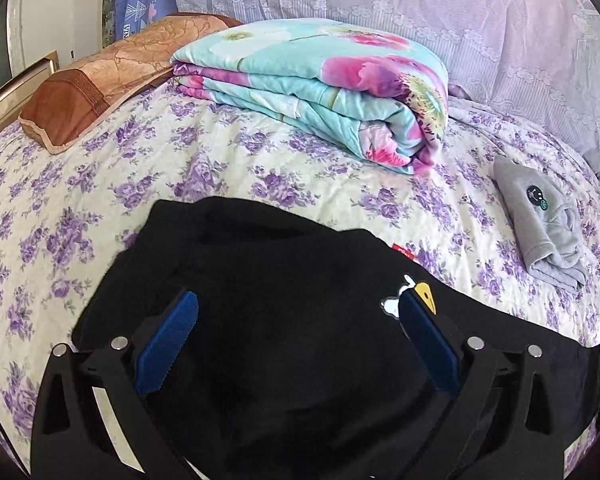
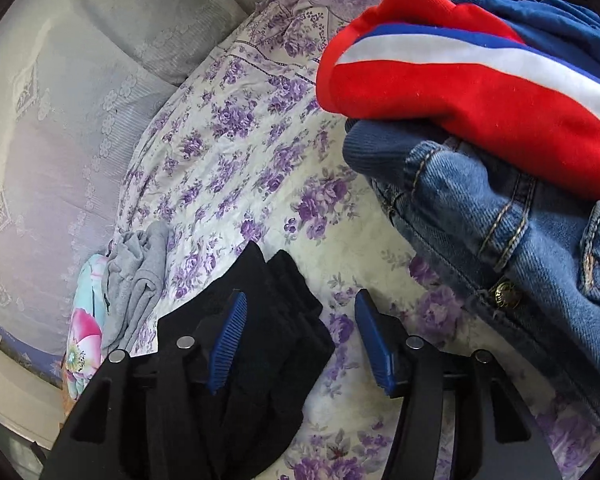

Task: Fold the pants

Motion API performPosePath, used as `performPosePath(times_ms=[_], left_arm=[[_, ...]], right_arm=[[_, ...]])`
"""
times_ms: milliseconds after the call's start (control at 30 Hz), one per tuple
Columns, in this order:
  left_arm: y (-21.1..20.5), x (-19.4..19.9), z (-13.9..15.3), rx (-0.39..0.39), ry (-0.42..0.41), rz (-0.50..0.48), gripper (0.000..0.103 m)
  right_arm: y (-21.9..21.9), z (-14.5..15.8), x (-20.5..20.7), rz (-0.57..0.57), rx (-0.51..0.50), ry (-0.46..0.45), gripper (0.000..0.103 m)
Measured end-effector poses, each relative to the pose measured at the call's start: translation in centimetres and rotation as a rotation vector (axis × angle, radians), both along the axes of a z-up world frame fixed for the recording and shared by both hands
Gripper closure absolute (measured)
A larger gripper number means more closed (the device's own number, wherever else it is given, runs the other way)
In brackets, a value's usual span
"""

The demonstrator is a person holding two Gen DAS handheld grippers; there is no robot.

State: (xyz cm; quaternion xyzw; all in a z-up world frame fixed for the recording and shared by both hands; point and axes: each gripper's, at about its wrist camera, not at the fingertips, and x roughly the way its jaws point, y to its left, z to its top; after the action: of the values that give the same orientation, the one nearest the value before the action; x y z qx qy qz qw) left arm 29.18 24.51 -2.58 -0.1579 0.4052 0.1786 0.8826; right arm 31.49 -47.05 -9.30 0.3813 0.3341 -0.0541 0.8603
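Observation:
Black pants with a small white and yellow cartoon patch and a red tag lie spread on the purple-flowered bedsheet. My left gripper is open just above them, its blue pads wide apart over the cloth. In the right wrist view the leg ends of the black pants lie folded in layers. My right gripper is open, with its left pad over the black cloth and its right pad over the bedsheet.
A folded flowered quilt and a brown pillow lie at the back. A folded grey garment lies to the right. A pile of jeans and a red striped garment sits to my right gripper's right.

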Motion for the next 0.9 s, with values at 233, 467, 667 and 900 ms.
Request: performPosePath(times_ms=[233,467,667,900], left_arm=[[-2.8,-2.5,-1.1,0.044,-0.017,-0.042,0.005],[-5.3,-4.5,-2.1,0.026,-0.029,-0.113,0.005],[-6.5,-5.7,-3.2,-0.013,-0.039,-0.129,0.005],[-6.7,-7.1,-3.0,0.044,-0.057,-0.111,0.005]], right_arm=[[0.5,0.1,-1.0,0.003,0.052,-0.010,0.039],[1.6,0.1,-2.2,0.047,0.105,-0.017,0.039],[2.0,-0.6,-0.2,0.068,0.059,-0.004,0.060],[7.1,4.5,-1.6,0.140,-0.197,-0.167,0.089]])
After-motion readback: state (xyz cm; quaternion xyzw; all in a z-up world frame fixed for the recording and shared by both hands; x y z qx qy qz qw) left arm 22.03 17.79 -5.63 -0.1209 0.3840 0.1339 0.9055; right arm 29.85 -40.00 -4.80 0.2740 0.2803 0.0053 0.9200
